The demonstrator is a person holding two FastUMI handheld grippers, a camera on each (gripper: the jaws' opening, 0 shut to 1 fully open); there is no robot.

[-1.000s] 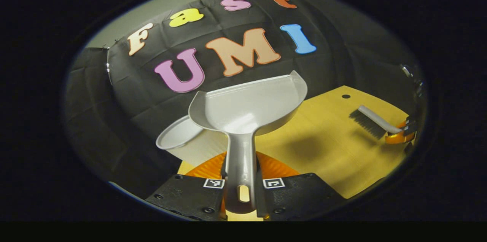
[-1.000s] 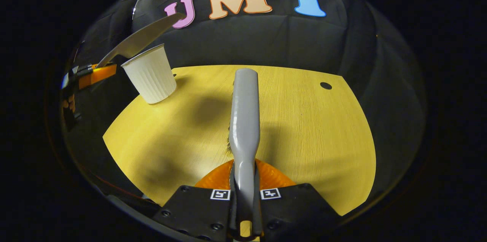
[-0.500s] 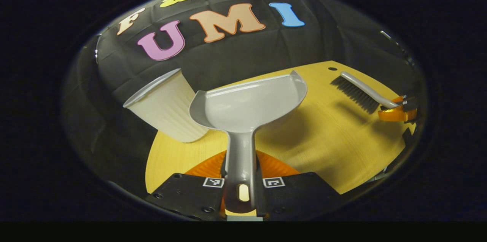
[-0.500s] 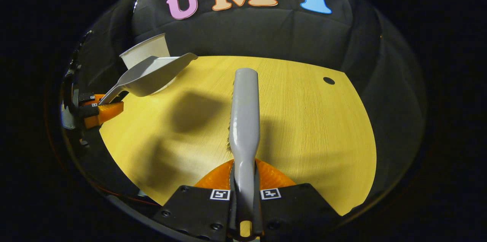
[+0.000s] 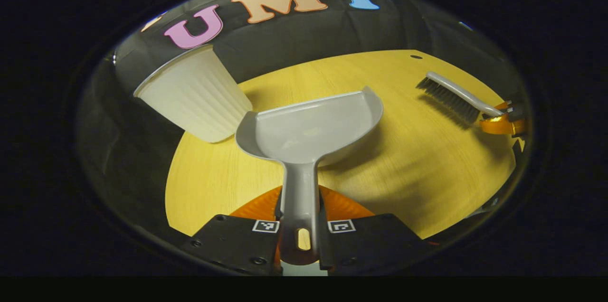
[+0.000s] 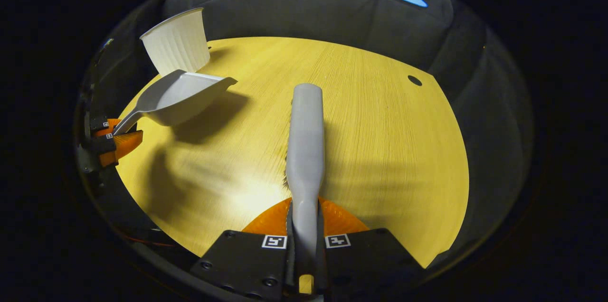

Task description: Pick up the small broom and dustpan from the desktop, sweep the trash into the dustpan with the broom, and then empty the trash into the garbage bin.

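My left gripper is shut on the handle of the grey dustpan, whose pan is held level above the yellow desktop and looks bare inside. The white ribbed bin stands just left of the pan at the desk's back left. My right gripper is shut on the handle of the small grey broom, its dark bristles pointing down over the desk. In the right gripper view the dustpan hovers at left in front of the bin. The left gripper view shows the broom at far right.
A small dark hole marks the desktop near its back right. The black cloth wall rises right behind the desk. The desk's edges drop off at left and front.
The dustpan has come down from over the bin and back toward the desk's left front, levelling out. Both grippers have lowered toward the desktop; the broom stays held.
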